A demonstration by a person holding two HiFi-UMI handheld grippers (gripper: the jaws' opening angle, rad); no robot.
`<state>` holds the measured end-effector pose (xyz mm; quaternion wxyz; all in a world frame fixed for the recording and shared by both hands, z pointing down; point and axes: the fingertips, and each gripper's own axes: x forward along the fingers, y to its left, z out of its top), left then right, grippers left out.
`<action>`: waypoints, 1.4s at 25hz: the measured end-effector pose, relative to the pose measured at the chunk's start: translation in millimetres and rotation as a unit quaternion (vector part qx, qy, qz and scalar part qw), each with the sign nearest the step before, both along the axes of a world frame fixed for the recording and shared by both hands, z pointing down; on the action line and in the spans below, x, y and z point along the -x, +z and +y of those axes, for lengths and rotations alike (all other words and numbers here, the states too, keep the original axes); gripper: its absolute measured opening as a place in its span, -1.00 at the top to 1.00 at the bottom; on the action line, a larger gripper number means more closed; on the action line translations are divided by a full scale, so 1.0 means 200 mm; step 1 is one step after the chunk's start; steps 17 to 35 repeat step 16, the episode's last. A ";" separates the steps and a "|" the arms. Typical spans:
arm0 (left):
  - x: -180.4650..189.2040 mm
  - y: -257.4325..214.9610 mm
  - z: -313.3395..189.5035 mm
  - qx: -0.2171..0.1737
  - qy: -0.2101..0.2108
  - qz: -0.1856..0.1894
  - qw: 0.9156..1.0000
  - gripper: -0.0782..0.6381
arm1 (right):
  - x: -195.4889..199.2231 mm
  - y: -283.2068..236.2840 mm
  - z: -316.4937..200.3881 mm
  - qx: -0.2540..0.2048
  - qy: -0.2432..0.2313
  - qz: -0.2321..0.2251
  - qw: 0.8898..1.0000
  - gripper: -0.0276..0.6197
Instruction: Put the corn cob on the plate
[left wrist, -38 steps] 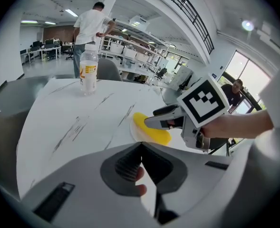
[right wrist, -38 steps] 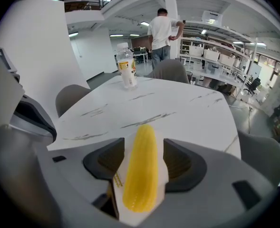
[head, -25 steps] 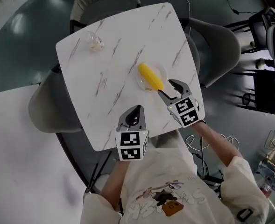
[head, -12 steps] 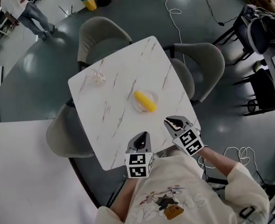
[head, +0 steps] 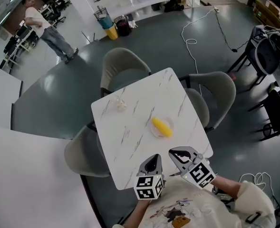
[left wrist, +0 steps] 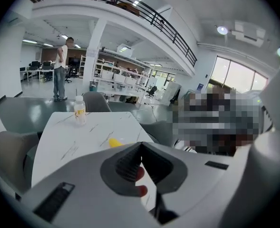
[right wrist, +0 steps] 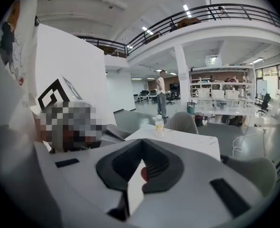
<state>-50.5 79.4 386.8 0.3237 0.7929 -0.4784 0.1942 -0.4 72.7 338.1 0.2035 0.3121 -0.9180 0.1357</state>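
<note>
The yellow corn cob (head: 162, 127) lies on a small clear plate (head: 152, 131) on the right half of the white marble table (head: 135, 141). Both grippers hang near my chest, off the table's near edge and well short of the plate. My left gripper (head: 155, 158) is shut with nothing between its jaws; in the left gripper view (left wrist: 140, 144) the corn cob (left wrist: 114, 142) peeks over the jaw tips. My right gripper (head: 179, 154) is also shut and empty, its jaw tips touching (right wrist: 142, 142).
A small clear bottle (head: 119, 104) stands at the table's far left, also seen as the bottle (left wrist: 80, 110) and the bottle (right wrist: 159, 125). Grey chairs (head: 125, 71) (head: 220, 96) (head: 80, 151) ring the table. A person (head: 47, 30) stands far back; a cable (head: 197, 30) lies on the floor.
Both grippers drew back from the plate toward my body and rose. The right jaws went from open beside the corn to shut. The corn stayed on the plate.
</note>
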 end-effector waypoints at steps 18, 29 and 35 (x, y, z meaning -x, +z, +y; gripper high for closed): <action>0.04 -0.09 0.18 0.002 -0.022 0.033 0.999 0.76 | 0.00 0.18 0.18 0.044 0.022 0.007 0.999 0.90; 0.04 -0.09 0.18 0.002 -0.022 0.033 0.999 0.76 | 0.00 0.18 0.18 0.044 0.022 0.007 0.999 0.90; 0.04 -0.09 0.18 0.002 -0.022 0.033 0.999 0.76 | 0.00 0.18 0.18 0.044 0.022 0.007 0.999 0.90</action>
